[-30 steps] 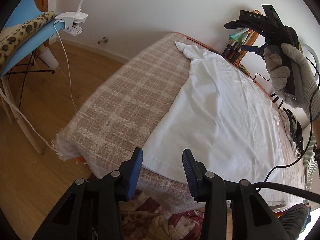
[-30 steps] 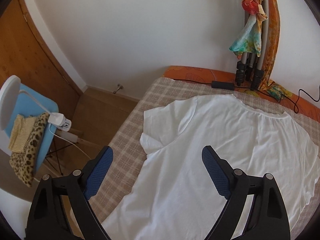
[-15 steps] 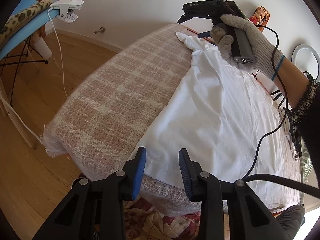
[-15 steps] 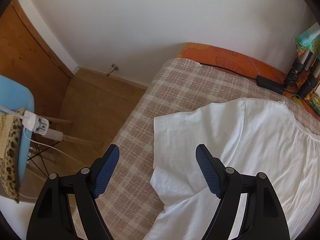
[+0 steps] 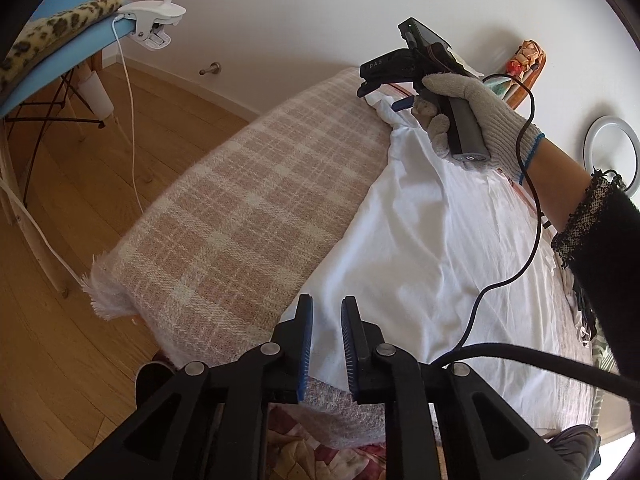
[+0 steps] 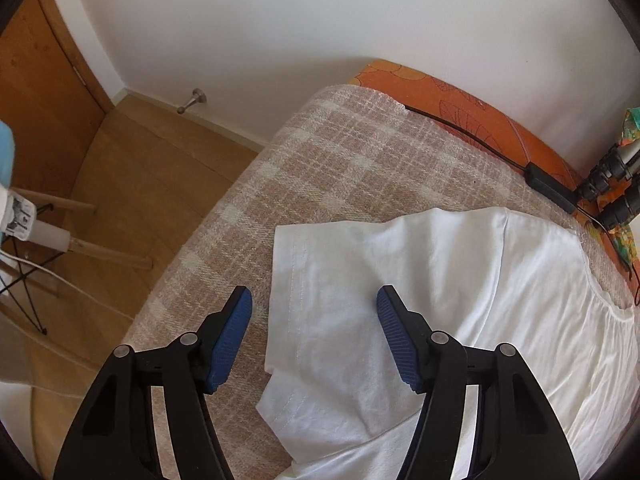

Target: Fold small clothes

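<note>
Left wrist view, from the left: a blue chair (image 5: 60,52) with a leopard-print cloth (image 5: 52,28) draped over it and a white clip lamp (image 5: 154,20) clamped to its edge stands far off to the left of the left gripper (image 5: 326,344), over the wooden floor (image 5: 60,340). Ahead of the fingers lies the plaid blanket (image 5: 240,220), and to its right the white T-shirt (image 5: 440,248) is spread flat on it. The left gripper's jaws stand narrowly apart, with a slim gap between the blue pads, poised over the shirt's near hem corner; whether the pads touch the fabric cannot be told. Farther ahead and to the right, a gloved right hand (image 5: 468,116) holds the right gripper (image 5: 384,92) above the shirt's far sleeve.

Right wrist view, from the left: a wooden door (image 6: 44,92) and a doorstop (image 6: 194,100) lie far ahead to the left. The right gripper (image 6: 314,320) is spread wide and holds nothing; the sleeve (image 6: 320,280) of the T-shirt (image 6: 500,300) lies between and just ahead of its fingers, folded over itself on the blanket (image 6: 340,152). To the right, a black power adapter (image 6: 550,182) rests at the orange bed edge (image 6: 460,100), beside tripod legs (image 6: 608,184).
</note>
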